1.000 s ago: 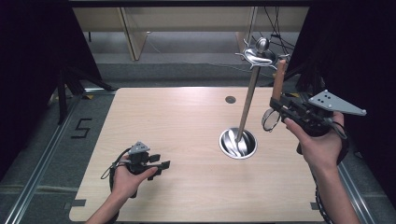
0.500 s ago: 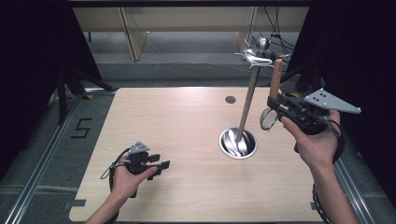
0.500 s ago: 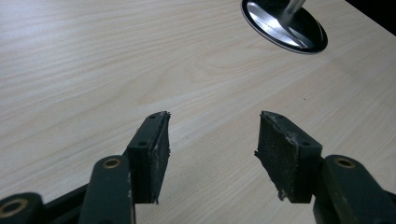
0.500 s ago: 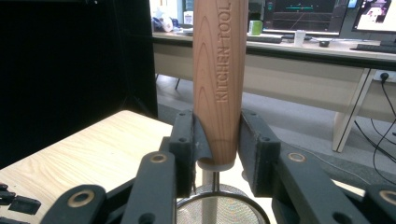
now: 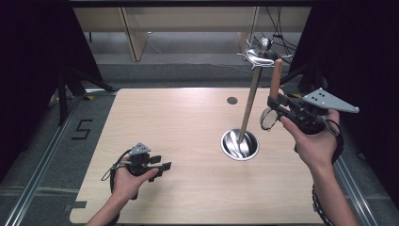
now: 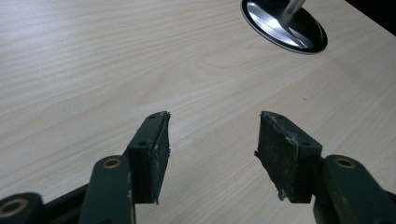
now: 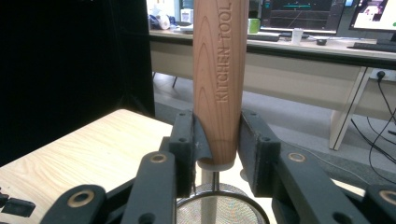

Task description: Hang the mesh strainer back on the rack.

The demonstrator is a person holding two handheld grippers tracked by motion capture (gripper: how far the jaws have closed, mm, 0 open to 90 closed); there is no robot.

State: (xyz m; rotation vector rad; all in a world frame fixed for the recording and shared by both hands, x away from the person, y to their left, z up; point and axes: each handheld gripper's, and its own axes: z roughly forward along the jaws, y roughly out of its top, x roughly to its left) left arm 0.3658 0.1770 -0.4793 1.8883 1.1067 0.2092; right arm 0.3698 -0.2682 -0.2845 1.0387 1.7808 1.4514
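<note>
Right gripper [image 7: 217, 140] clamped on strainer's wooden handle [image 7: 219, 79] just above its mesh bowl [image 7: 217, 210]; light, stiff, smooth, top-heavy handle upward, grip low near ferrule; left gripper [image 6: 212, 144] open, empty.

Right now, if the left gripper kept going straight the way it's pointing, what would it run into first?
Probably the stand's round metal base. The left gripper, open and empty, points across bare tabletop toward it, slightly to its left, so it might just slide past.

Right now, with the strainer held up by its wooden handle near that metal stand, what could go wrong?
The right gripper clamps the wooden handle low, near its end, so the strainer might pivot or slip. It hangs close to the tall stand; a swing could knock that over. The left gripper is open, away from both, unable to steady anything.
</note>
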